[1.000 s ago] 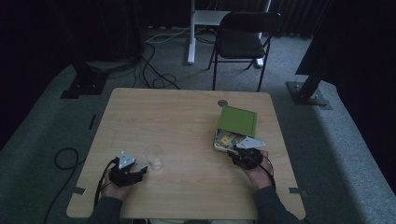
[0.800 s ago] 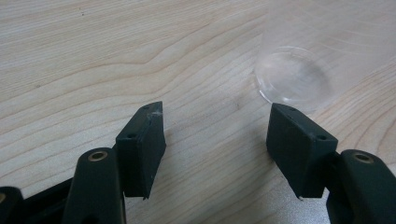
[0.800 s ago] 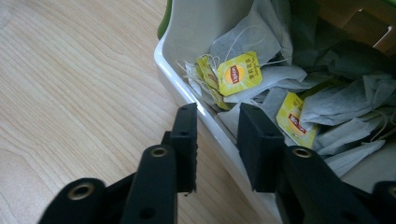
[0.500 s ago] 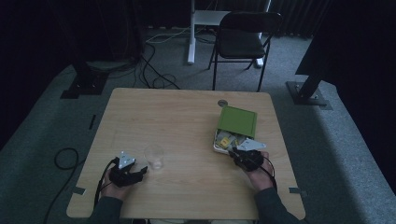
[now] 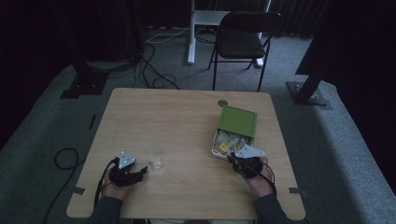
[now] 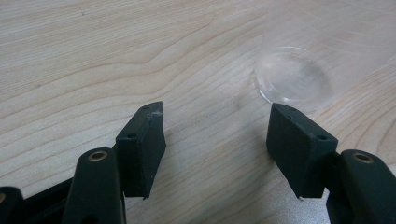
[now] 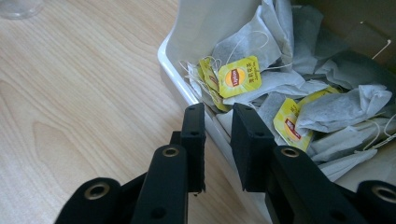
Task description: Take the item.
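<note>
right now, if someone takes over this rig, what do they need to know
Left gripper: open, empty, low over the table, with the clear plastic cup just ahead, untouched.
Right gripper: jaws nearly closed, a narrow gap left, nothing visibly clamped, poised at the near rim of the white box.
Box: green lid up, full of tea bags.
Cup looks empty; no tea bag is out of the box.
Likely next: one bag into the cup.

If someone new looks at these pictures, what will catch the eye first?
Probably the box of tea bags with its green lid open, at the table's right side, where the right gripper hovers at its rim. Then the clear cup beside the open left gripper.
</note>
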Tool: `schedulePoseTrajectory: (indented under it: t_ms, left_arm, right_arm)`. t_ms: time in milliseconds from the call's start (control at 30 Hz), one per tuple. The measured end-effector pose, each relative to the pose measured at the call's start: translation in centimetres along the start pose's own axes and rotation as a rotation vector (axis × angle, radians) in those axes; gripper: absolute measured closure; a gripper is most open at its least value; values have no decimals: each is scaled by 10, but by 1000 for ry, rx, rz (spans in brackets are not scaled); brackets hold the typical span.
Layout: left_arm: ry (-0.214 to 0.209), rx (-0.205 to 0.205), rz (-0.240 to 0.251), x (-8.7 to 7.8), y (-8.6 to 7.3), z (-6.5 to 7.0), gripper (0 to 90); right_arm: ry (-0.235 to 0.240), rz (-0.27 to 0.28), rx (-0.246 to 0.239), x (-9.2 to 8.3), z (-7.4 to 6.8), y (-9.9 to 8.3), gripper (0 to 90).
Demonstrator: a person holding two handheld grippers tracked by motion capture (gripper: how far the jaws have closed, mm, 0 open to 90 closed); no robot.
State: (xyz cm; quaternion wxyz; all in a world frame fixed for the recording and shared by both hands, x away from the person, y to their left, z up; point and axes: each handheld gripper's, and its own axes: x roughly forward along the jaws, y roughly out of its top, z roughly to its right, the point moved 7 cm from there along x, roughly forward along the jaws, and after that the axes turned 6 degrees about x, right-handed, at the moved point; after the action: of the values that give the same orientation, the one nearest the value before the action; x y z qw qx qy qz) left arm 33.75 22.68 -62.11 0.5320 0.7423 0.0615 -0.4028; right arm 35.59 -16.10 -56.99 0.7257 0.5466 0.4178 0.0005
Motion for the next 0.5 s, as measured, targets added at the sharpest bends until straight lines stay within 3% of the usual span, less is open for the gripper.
schedulePoseTrajectory:
  t_ms: [500]
  left_arm:
    - [1,0,0,0,0,0,382]
  right_arm:
    - [36,1,-19,-9,-17,-7,750]
